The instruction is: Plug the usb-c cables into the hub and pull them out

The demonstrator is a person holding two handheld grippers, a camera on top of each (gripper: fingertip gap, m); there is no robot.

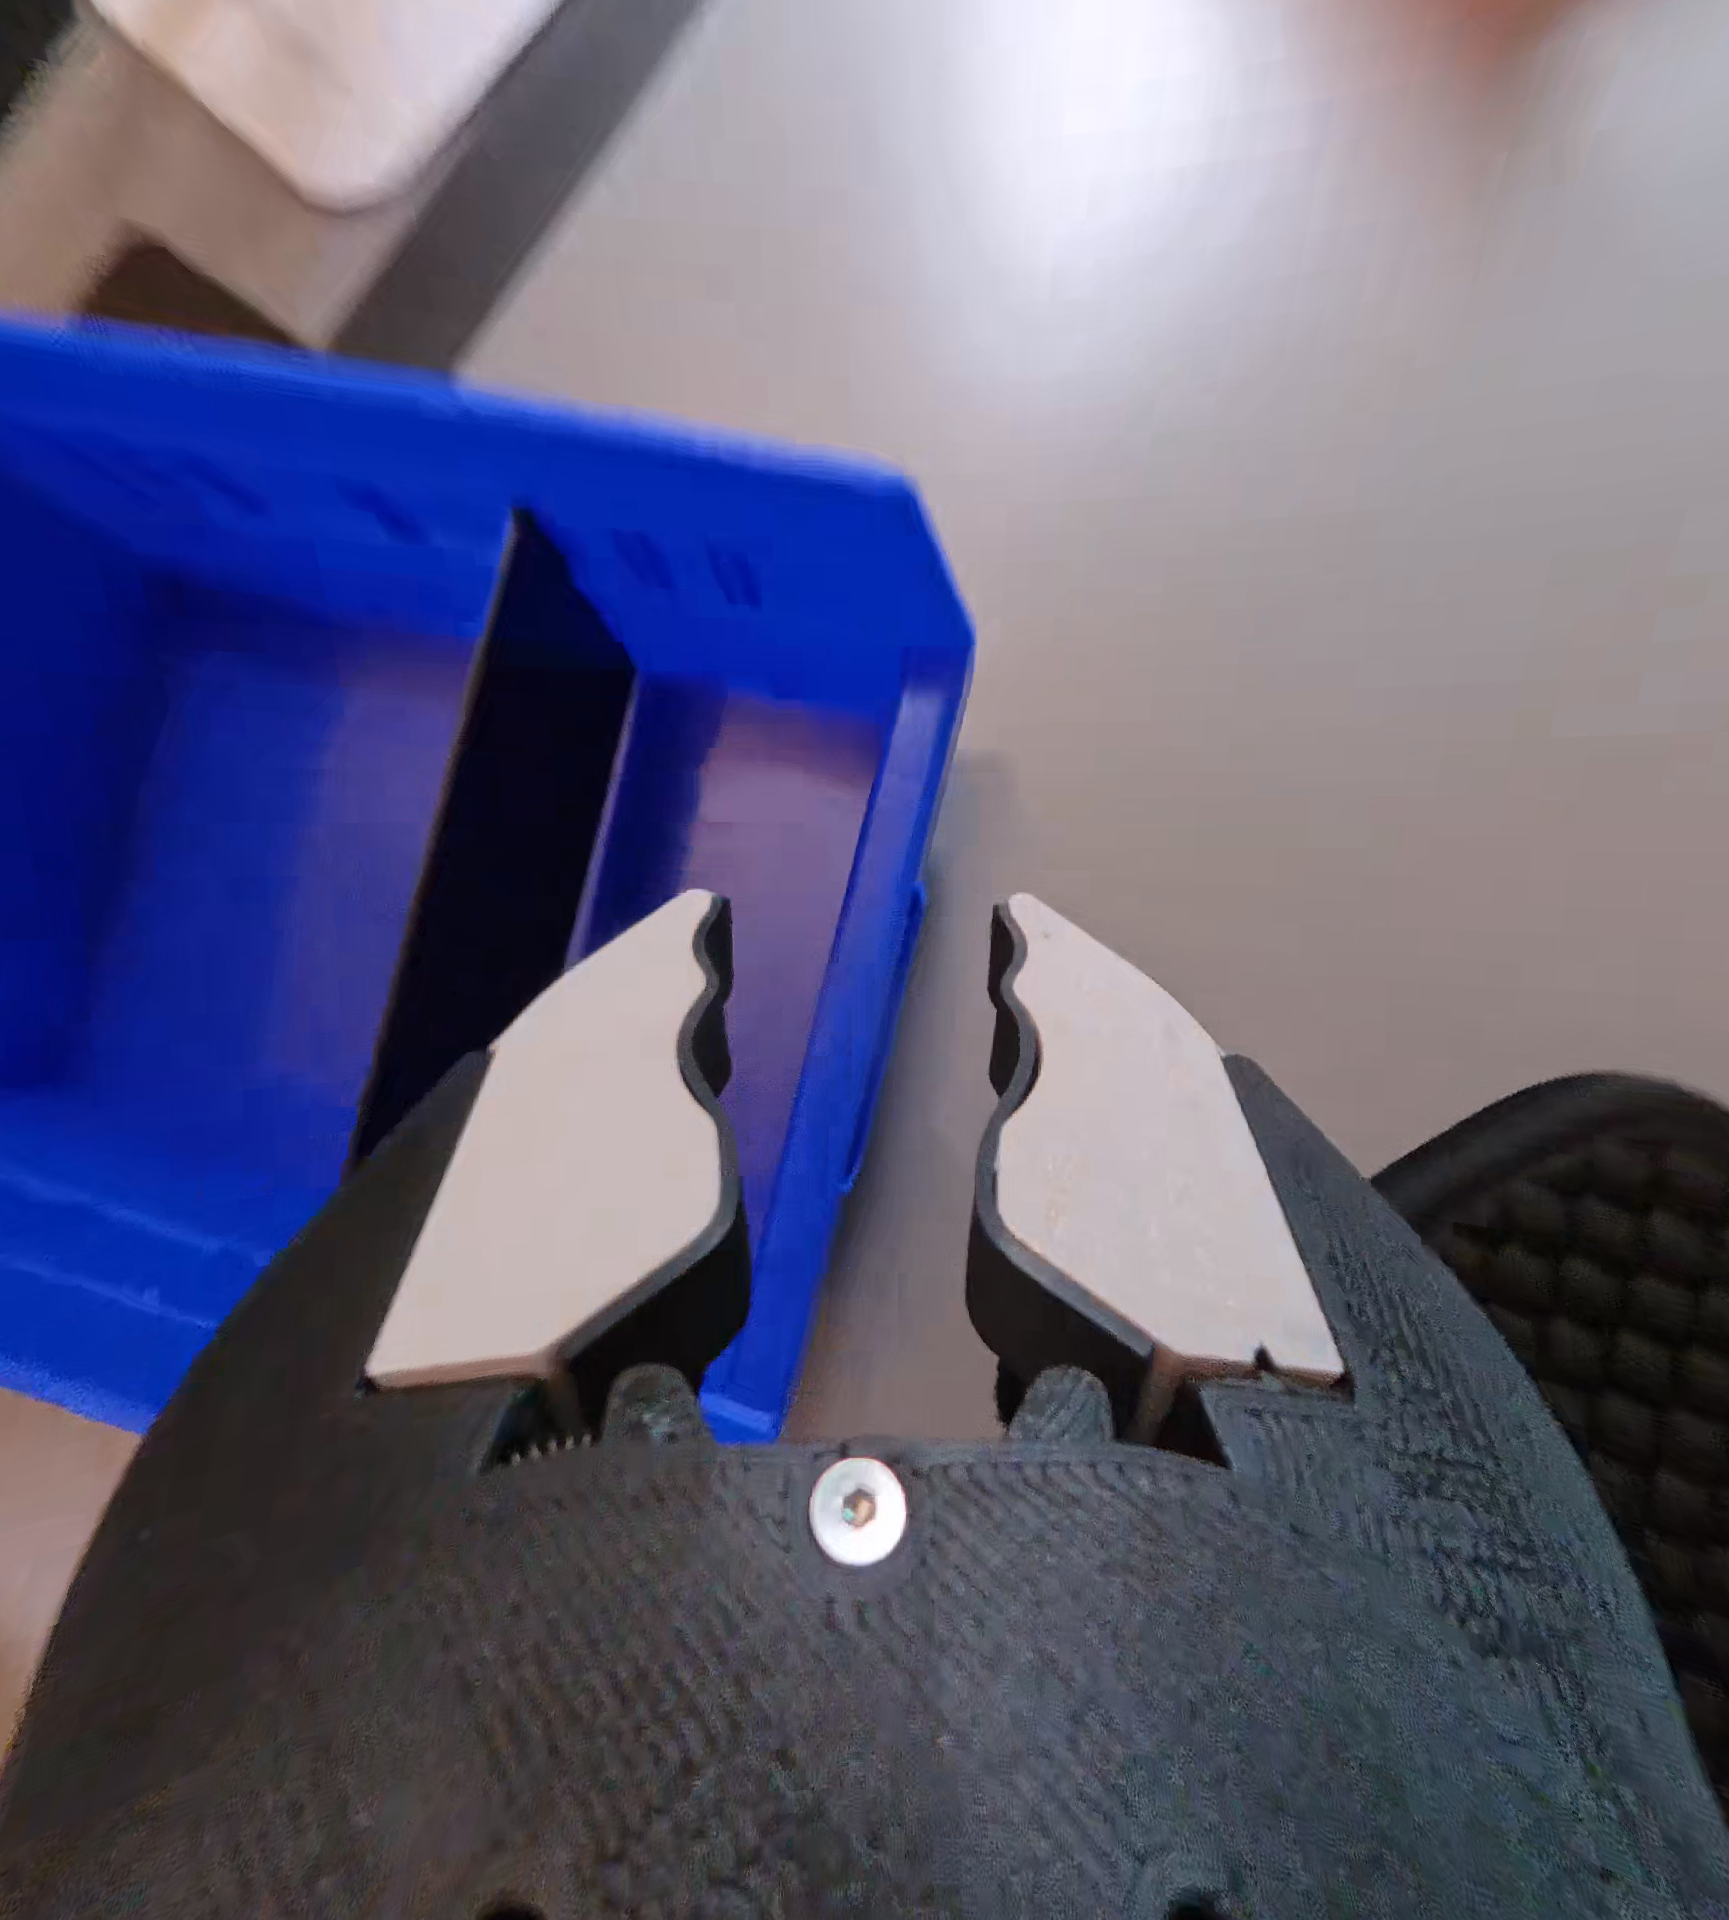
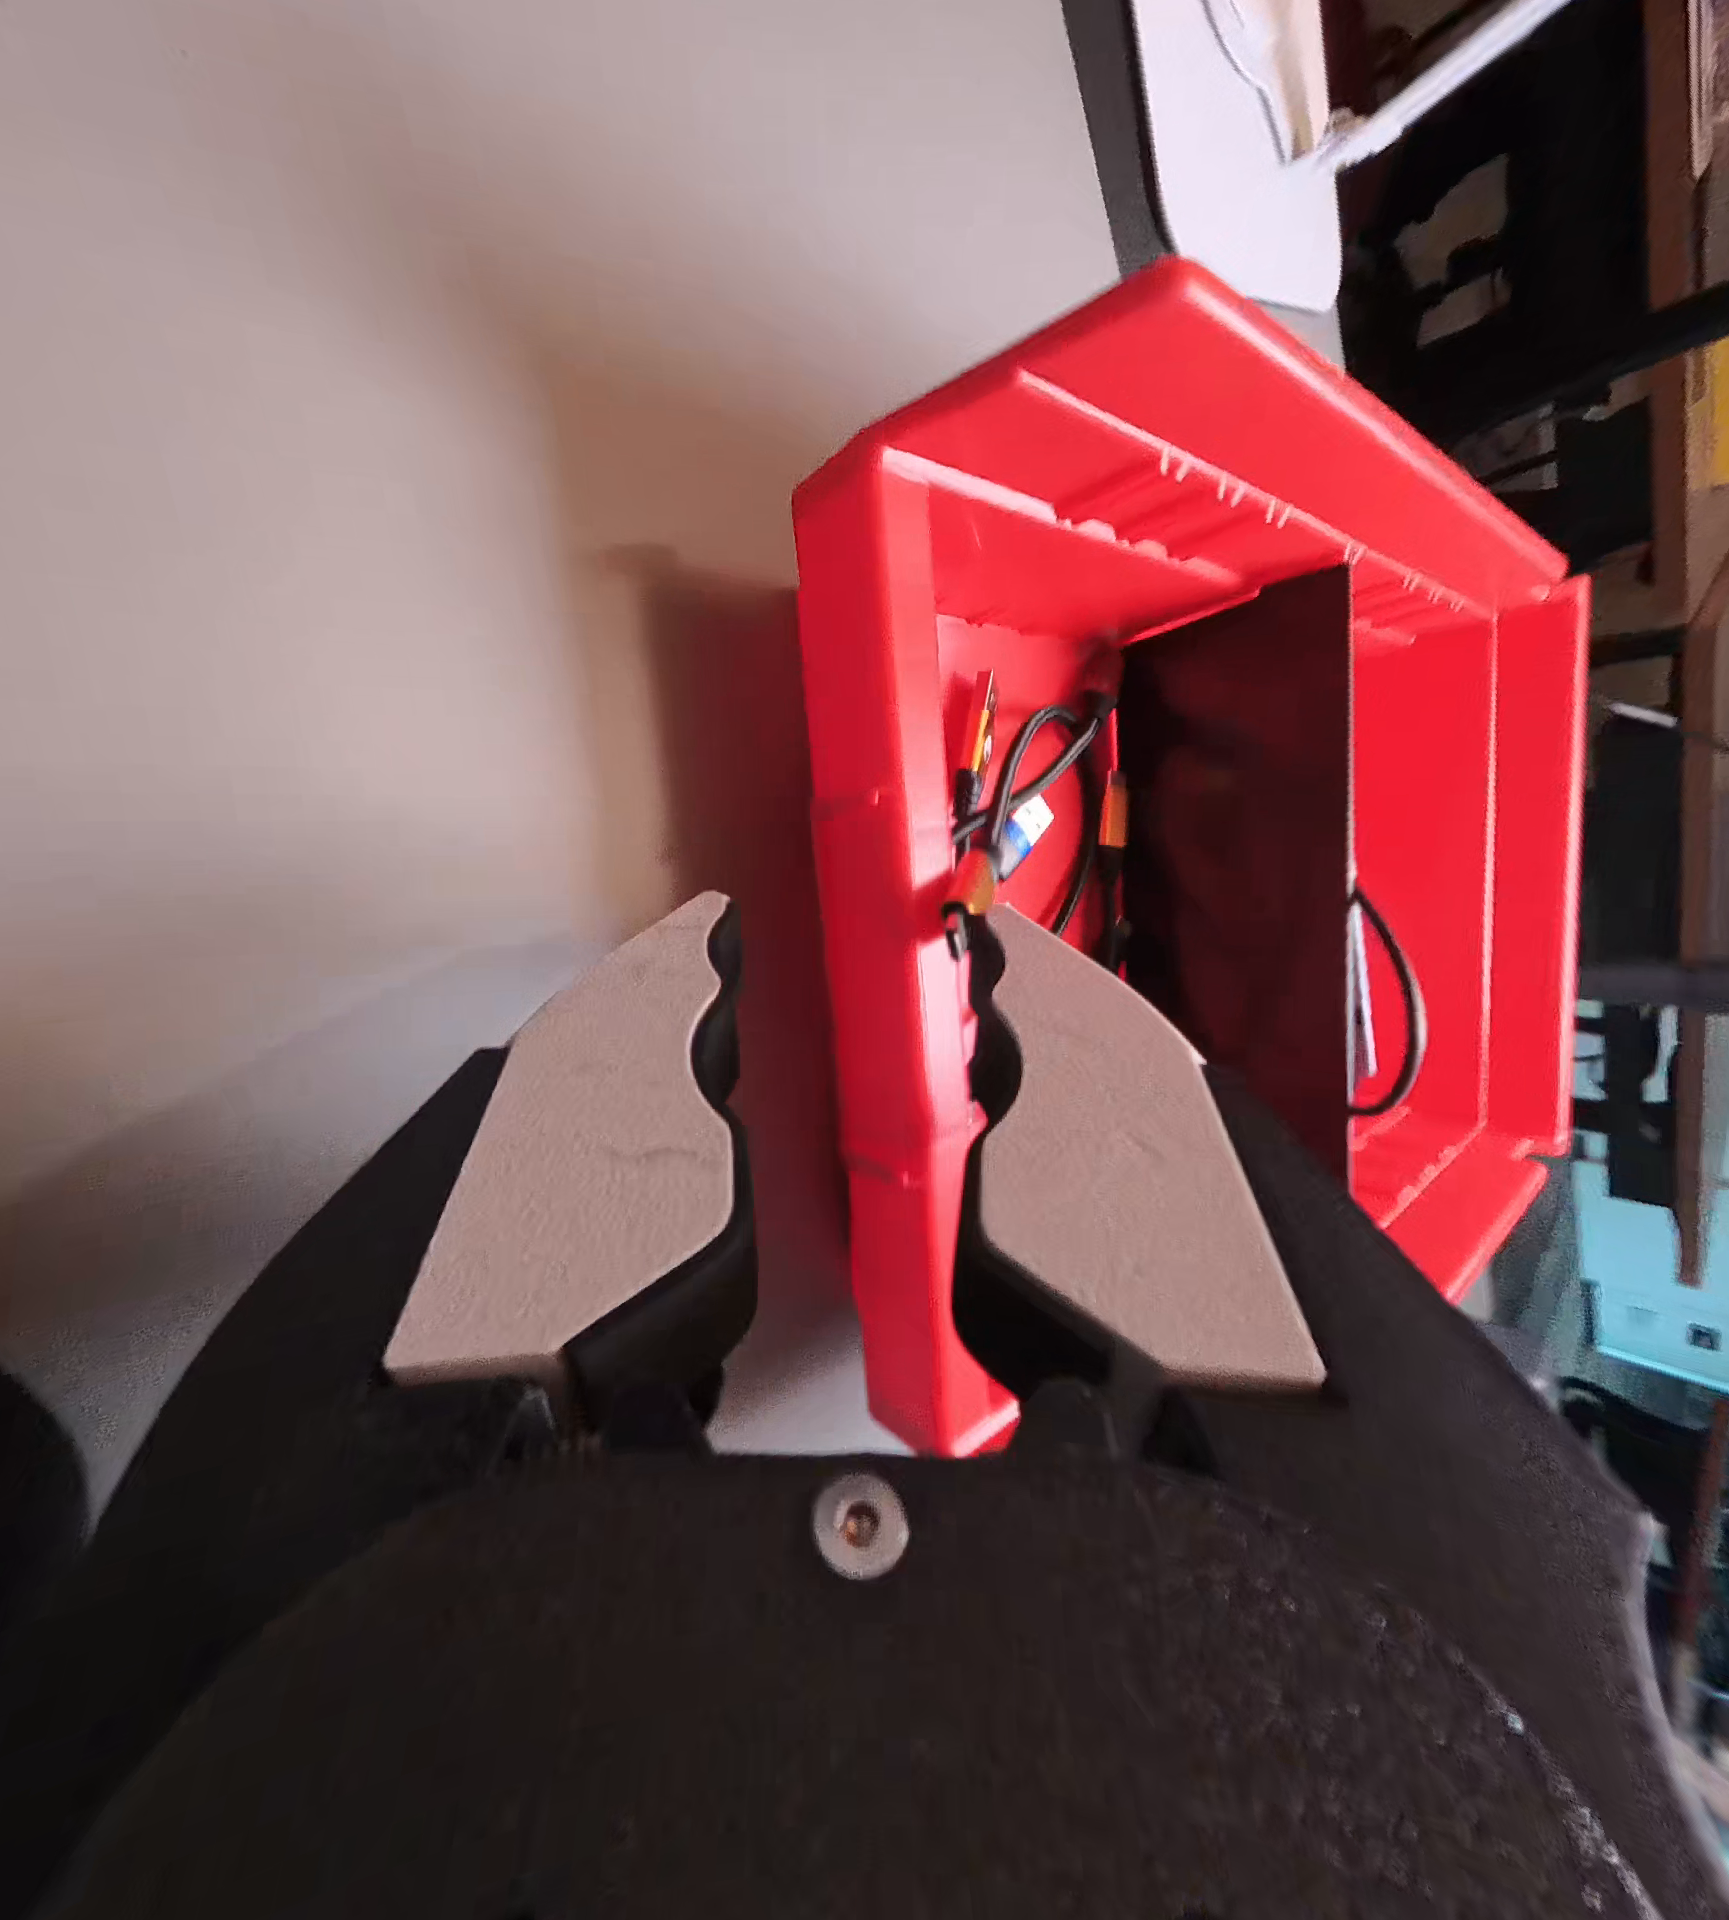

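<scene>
- Hovering with its jaws apart and holding nothing, the right claw [image 2: 860, 925] straddles the near wall of a red bin [image 2: 1192, 416] on the desk [image 2: 268, 416].
- Just past its fingertips, the usb-c cables [image 2: 1031, 800] lie tangled in the bin's near compartment, orange plugs showing.
- Likewise apart and holding nothing, the left claw [image 1: 860, 914] hangs over the corner of a blue bin [image 1: 320, 468].
- Step, as I judge it: fetching a cable; nothing is plugged yet, and no hub is visible.
- Next calls for dipping past the wall to pinch one plug.
- A dark divider [image 2: 1244, 831] and looped cords crowd that reach.
</scene>
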